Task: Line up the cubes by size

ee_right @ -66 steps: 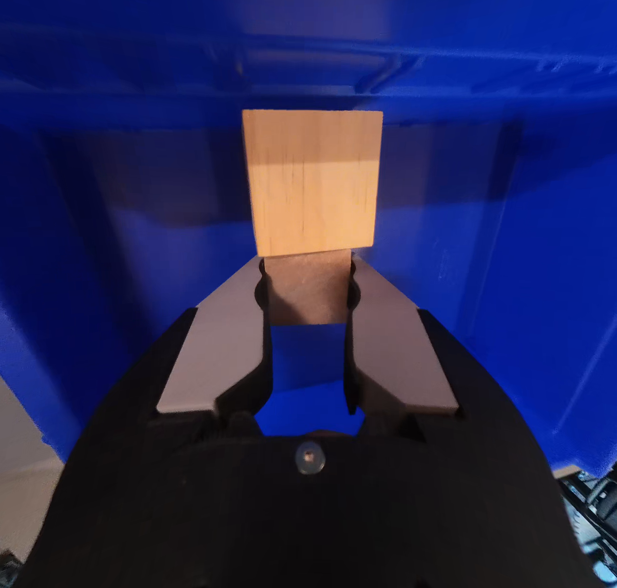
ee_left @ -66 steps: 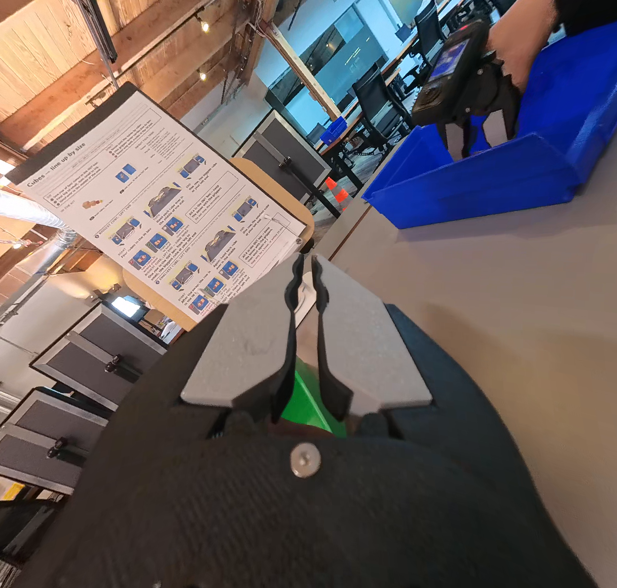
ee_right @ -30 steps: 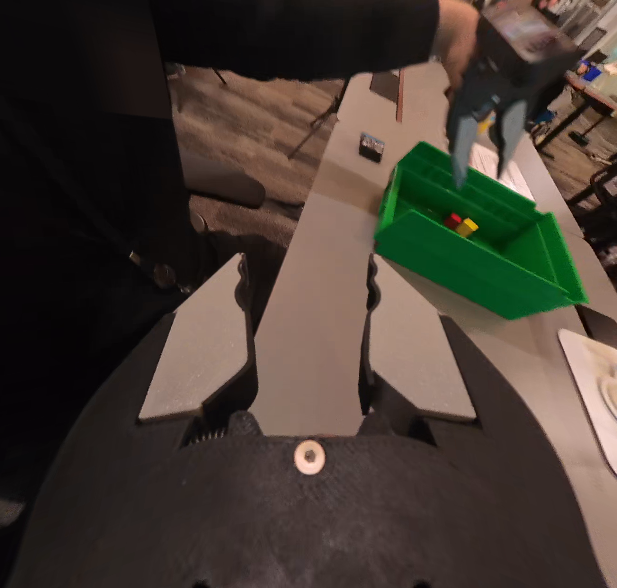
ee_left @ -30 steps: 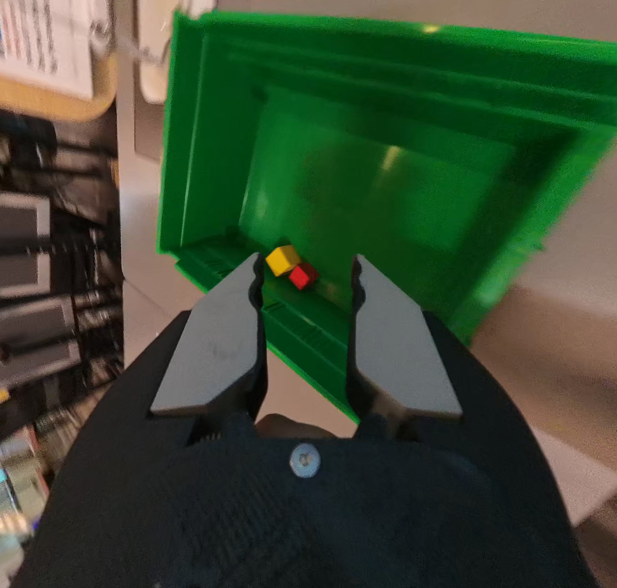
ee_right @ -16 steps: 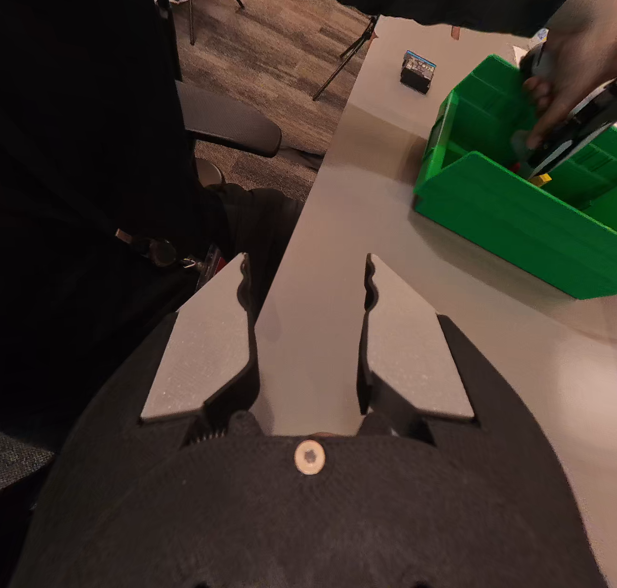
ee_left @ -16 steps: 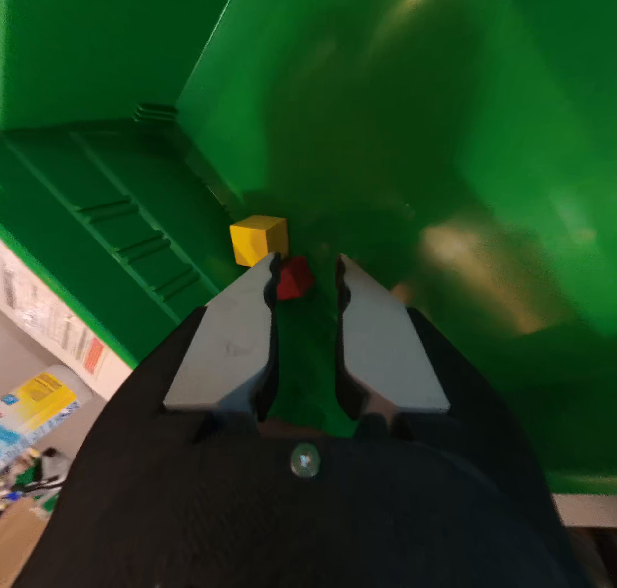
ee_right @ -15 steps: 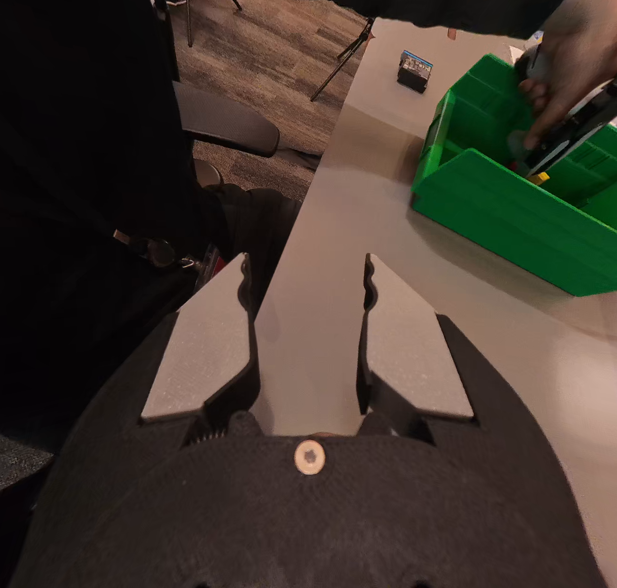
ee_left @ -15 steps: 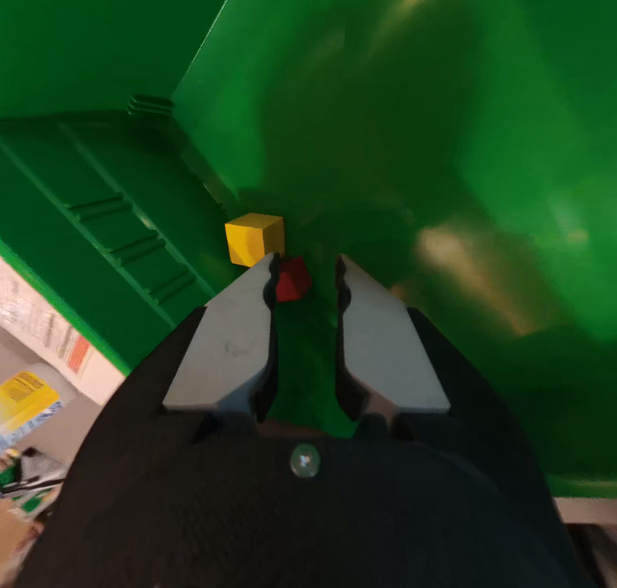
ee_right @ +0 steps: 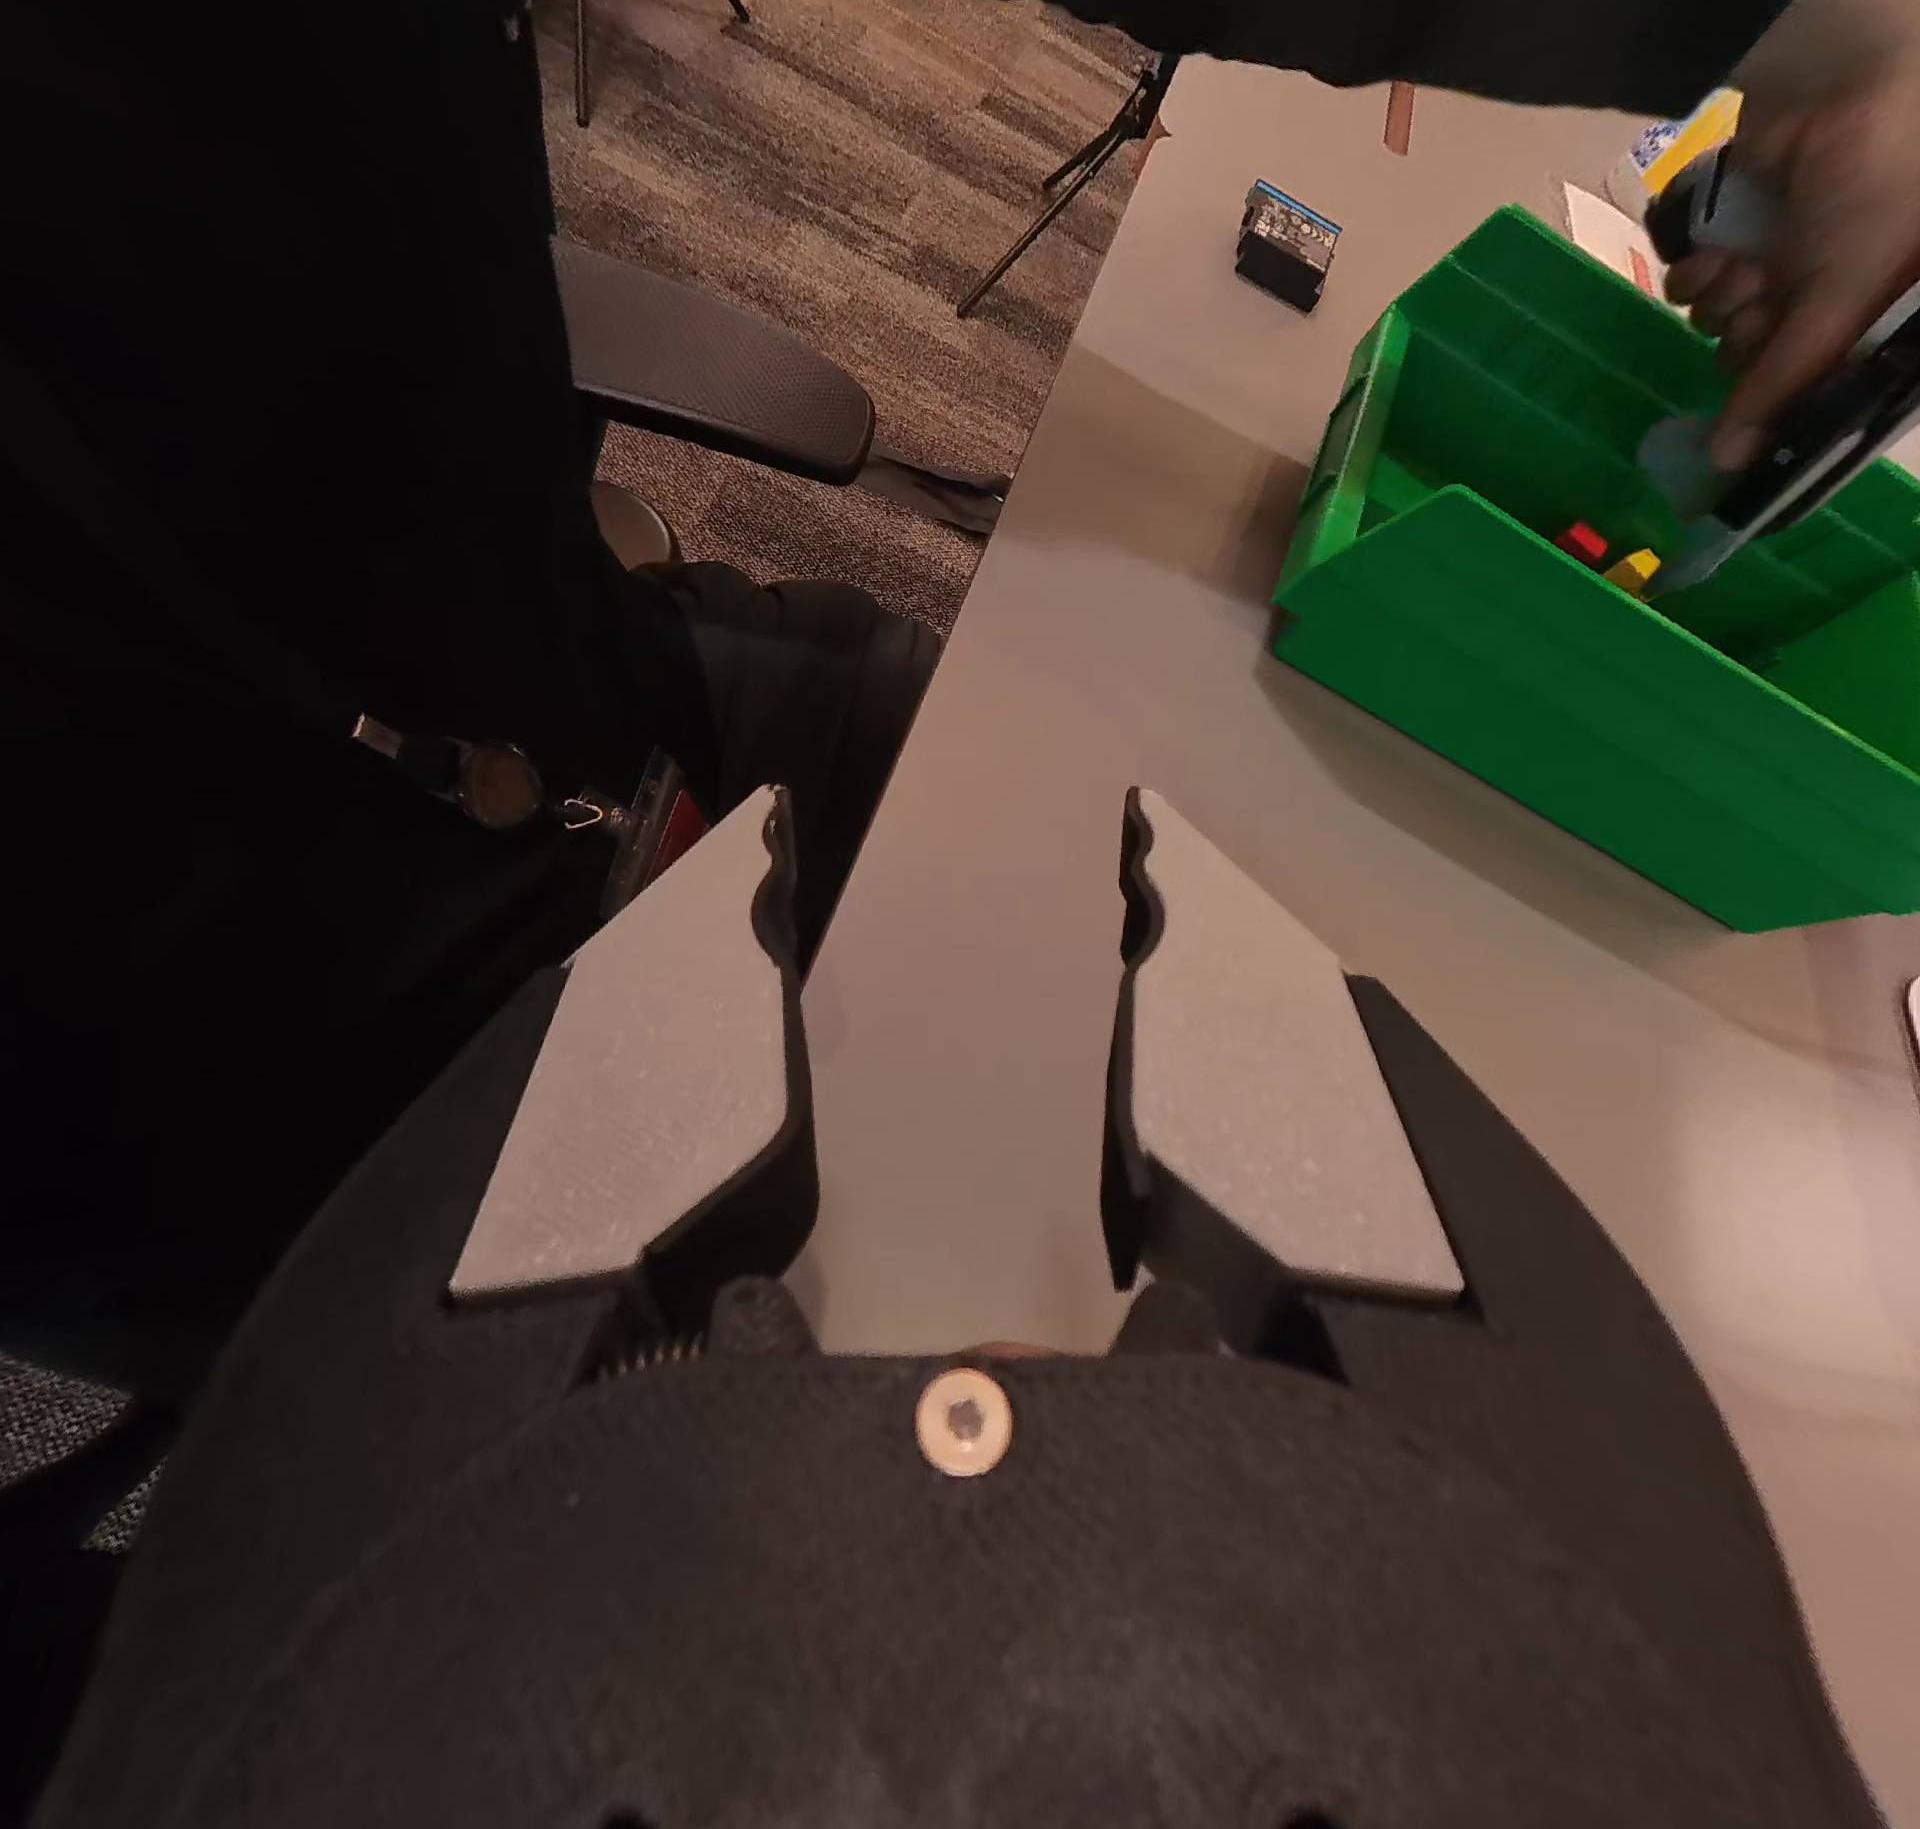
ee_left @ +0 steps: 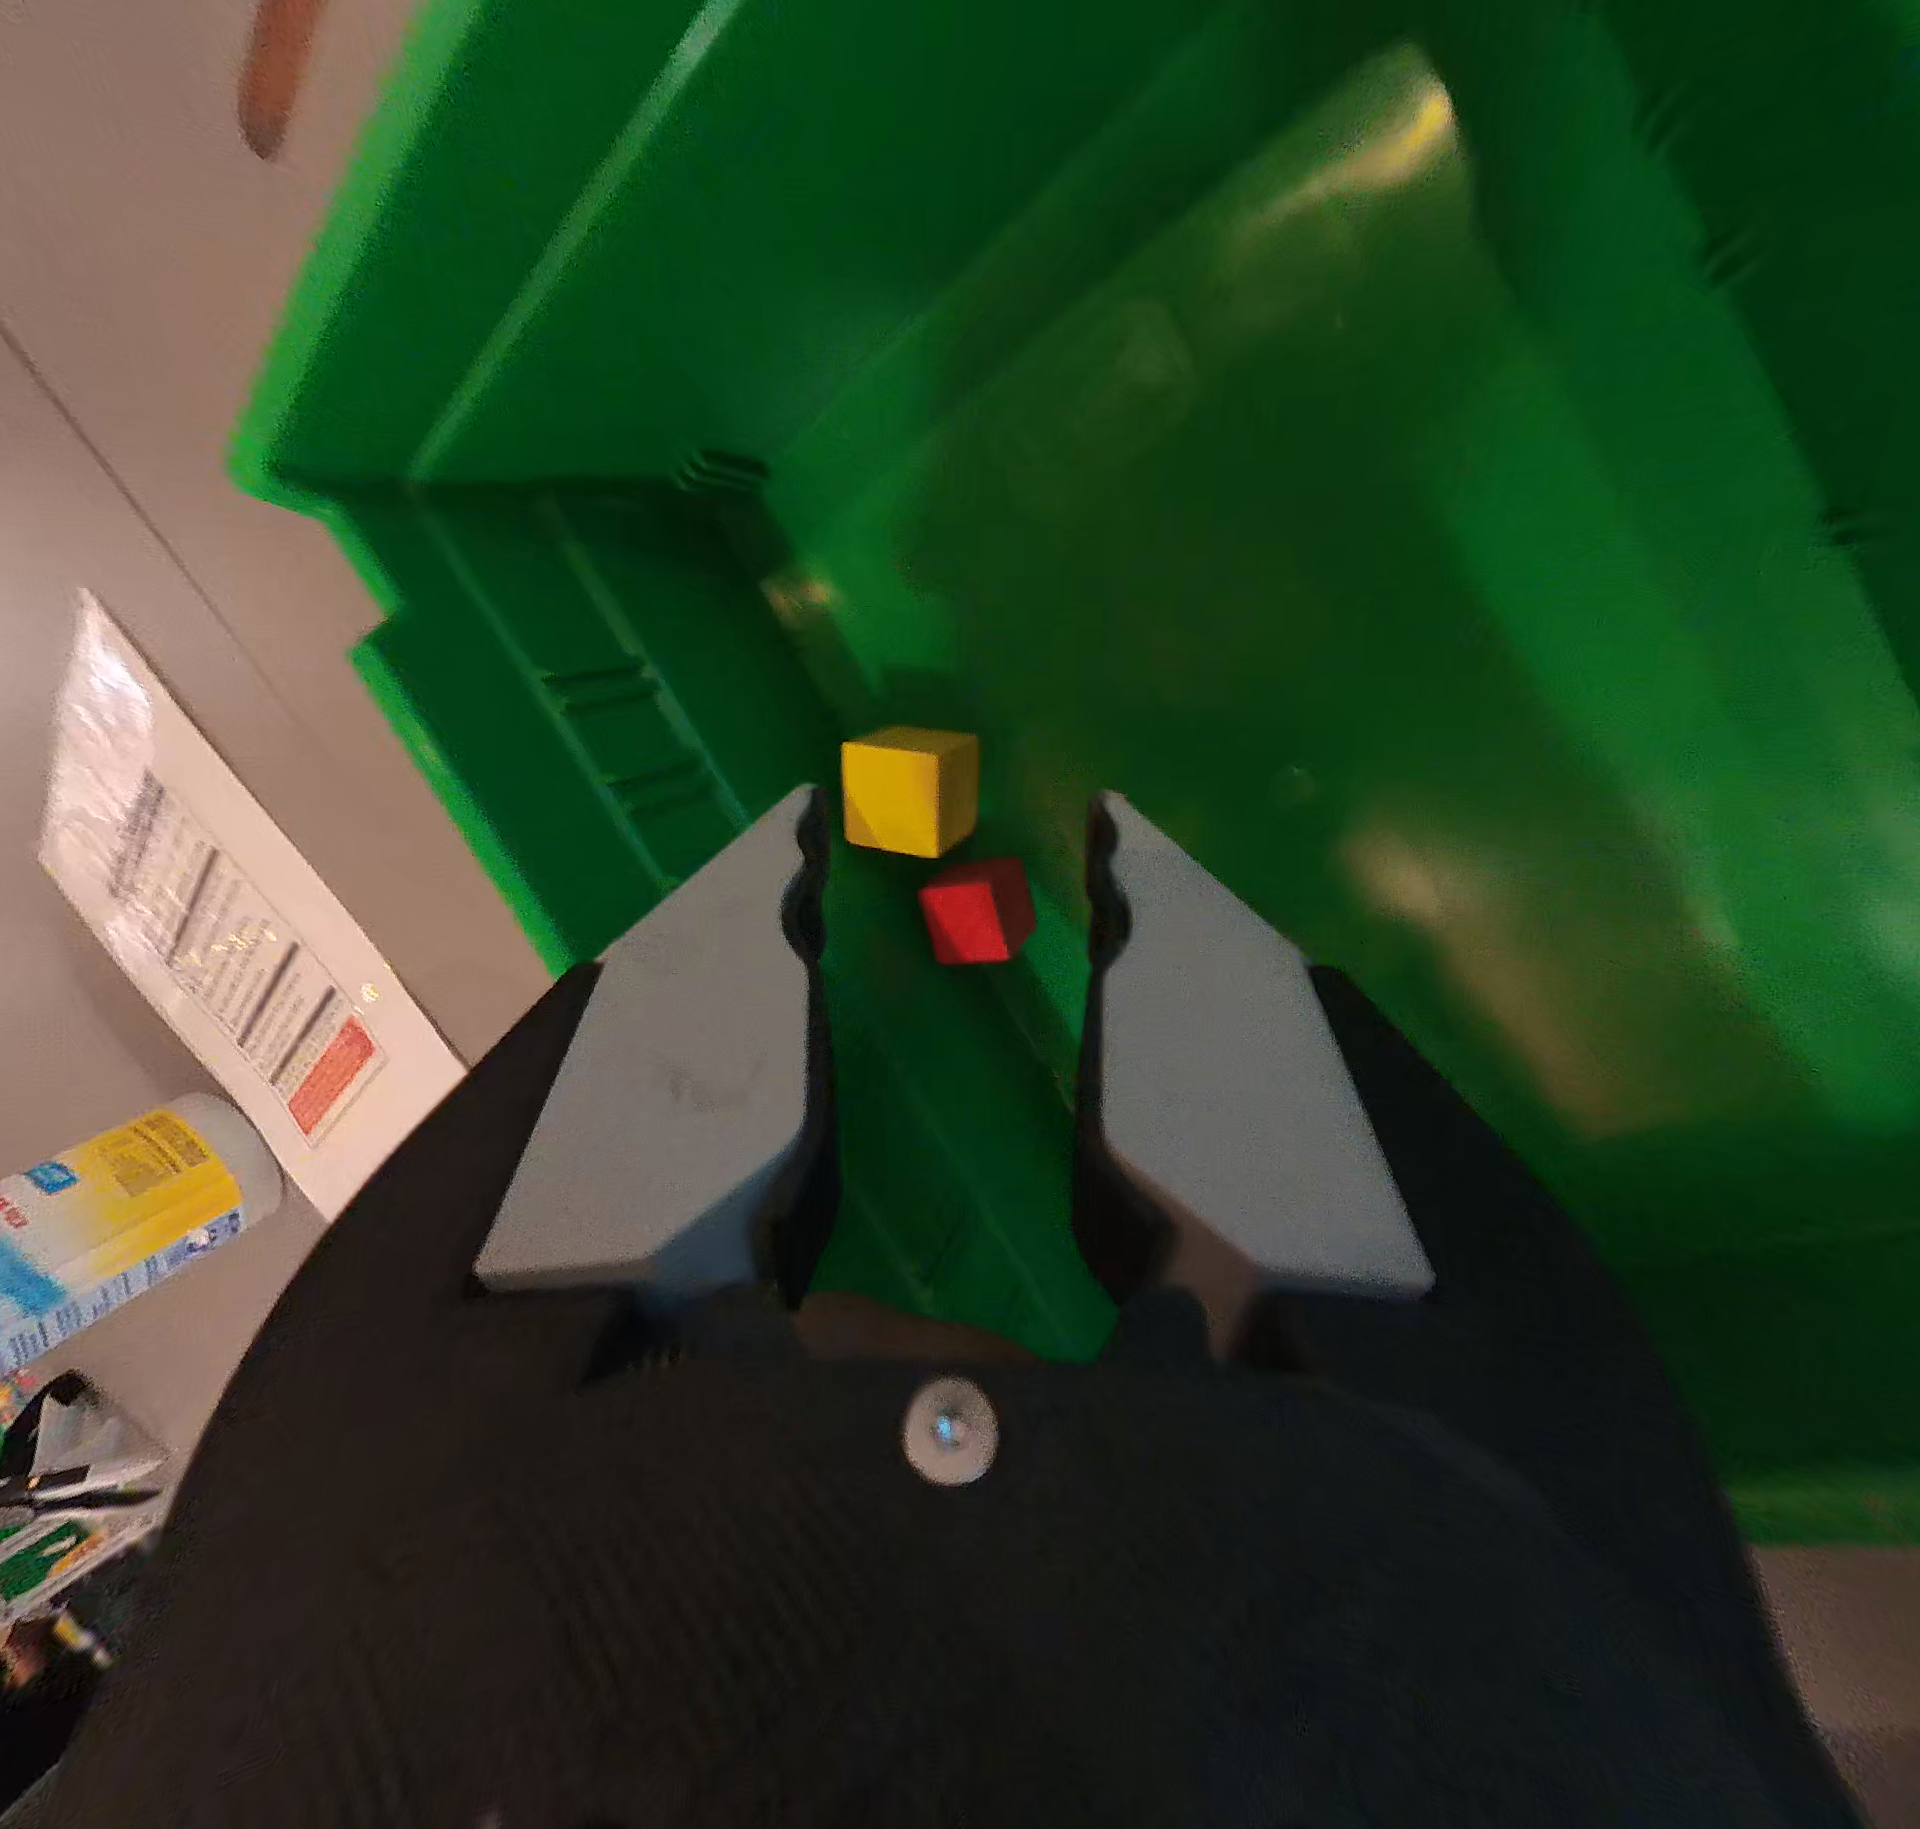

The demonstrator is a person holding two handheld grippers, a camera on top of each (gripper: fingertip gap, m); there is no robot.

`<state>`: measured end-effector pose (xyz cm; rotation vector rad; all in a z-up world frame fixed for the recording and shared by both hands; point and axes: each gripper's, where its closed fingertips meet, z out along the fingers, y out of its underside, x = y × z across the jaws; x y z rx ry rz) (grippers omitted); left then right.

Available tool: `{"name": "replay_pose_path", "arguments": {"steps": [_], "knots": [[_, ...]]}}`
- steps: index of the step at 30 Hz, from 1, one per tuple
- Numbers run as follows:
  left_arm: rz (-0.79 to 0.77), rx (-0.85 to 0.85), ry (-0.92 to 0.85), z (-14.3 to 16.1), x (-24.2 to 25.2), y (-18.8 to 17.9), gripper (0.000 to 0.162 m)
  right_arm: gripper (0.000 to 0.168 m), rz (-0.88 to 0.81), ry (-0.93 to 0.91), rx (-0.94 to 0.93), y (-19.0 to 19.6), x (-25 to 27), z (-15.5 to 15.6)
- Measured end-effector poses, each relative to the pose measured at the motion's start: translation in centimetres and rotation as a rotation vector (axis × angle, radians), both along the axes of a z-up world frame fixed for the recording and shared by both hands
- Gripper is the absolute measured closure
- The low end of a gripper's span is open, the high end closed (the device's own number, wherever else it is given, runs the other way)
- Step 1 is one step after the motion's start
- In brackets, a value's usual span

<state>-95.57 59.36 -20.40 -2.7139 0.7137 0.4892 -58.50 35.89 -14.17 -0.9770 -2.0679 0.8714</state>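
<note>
1. The red cube (ee_left: 975,909) and the larger yellow cube (ee_left: 908,790) lie on the floor of the green bin (ee_left: 1351,429), the yellow one just beyond and left of the red; the two look apart.
2. Your left gripper (ee_left: 954,823) is inside the bin, its fingers spread to either side of the red cube, gripping nothing.
3. Your right gripper (ee_right: 954,813) hangs over the bare tabletop (ee_right: 1039,740), near and left of the bin, fingers wide apart and empty.
</note>
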Motion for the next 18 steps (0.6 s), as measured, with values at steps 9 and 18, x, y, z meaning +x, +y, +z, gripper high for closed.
{"name": "replay_pose_path", "arguments": {"steps": [9,18], "knots": [[0.031,-0.059,-0.145,-2.9,1.8,-0.7,0.122,0.11,0.007,-0.008,0.03,-0.6,0.2,0.0],[-0.009,0.018,-0.17,0.2,2.2,-1.2,0.13,0.11,0.008,-0.018,0.026,-0.5,0.1,-0.3]]}}
